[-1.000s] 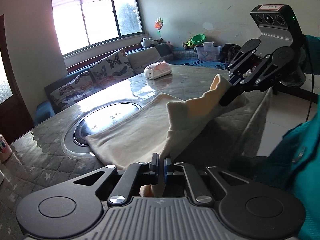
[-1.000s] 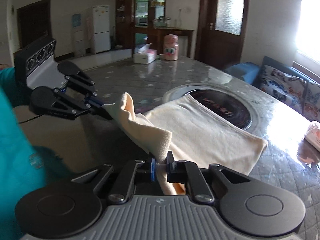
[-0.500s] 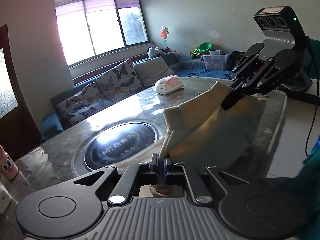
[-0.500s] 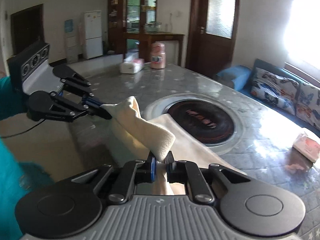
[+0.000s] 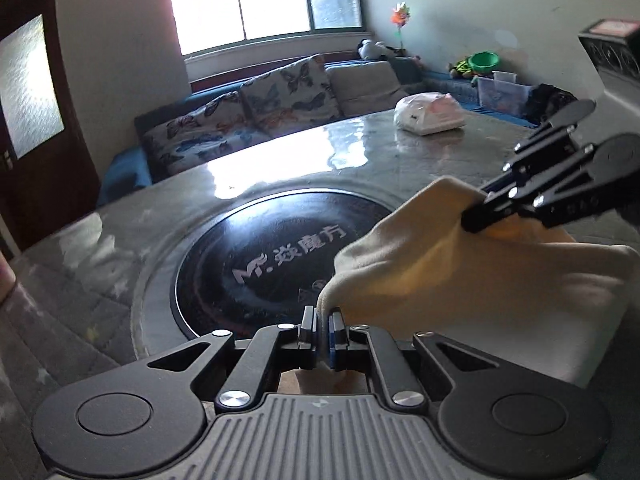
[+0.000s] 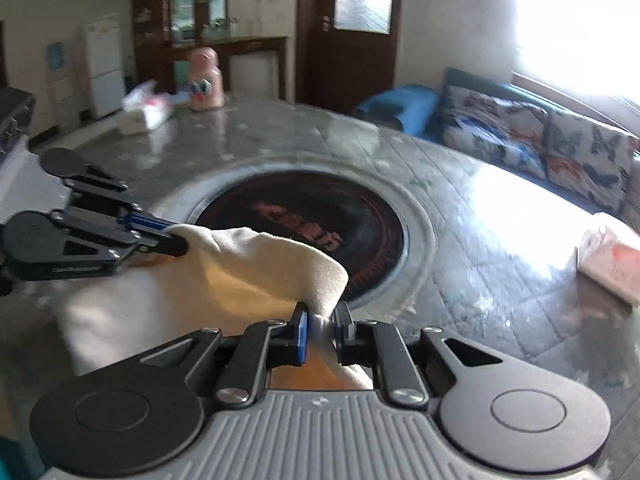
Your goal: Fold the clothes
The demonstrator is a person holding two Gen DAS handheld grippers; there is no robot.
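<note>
A cream cloth [image 5: 472,280] hangs stretched between both grippers above the near side of the round table. My left gripper [image 5: 322,326] is shut on one corner of it. My right gripper [image 6: 322,326] is shut on the other corner, and it also shows in the left wrist view as the right gripper [image 5: 476,216] at the right. The left gripper [image 6: 176,242] shows at the left of the right wrist view, its tips buried in the cloth [image 6: 224,280]. The cloth's lower part drops out of sight below the grippers.
A black round hotplate [image 5: 276,264] with white lettering sits in the middle of the grey table [image 5: 360,148]. A tissue pack [image 5: 428,114] lies at the far side. A pink bottle [image 6: 204,80] and a white bag [image 6: 148,106] stand on the table's other end. A sofa [image 5: 256,108] runs under the window.
Both grippers carried the cloth up and off the hotplate, which is now uncovered. The cloth went from lying spread on the table to hanging bunched between the grippers, closer to me.
</note>
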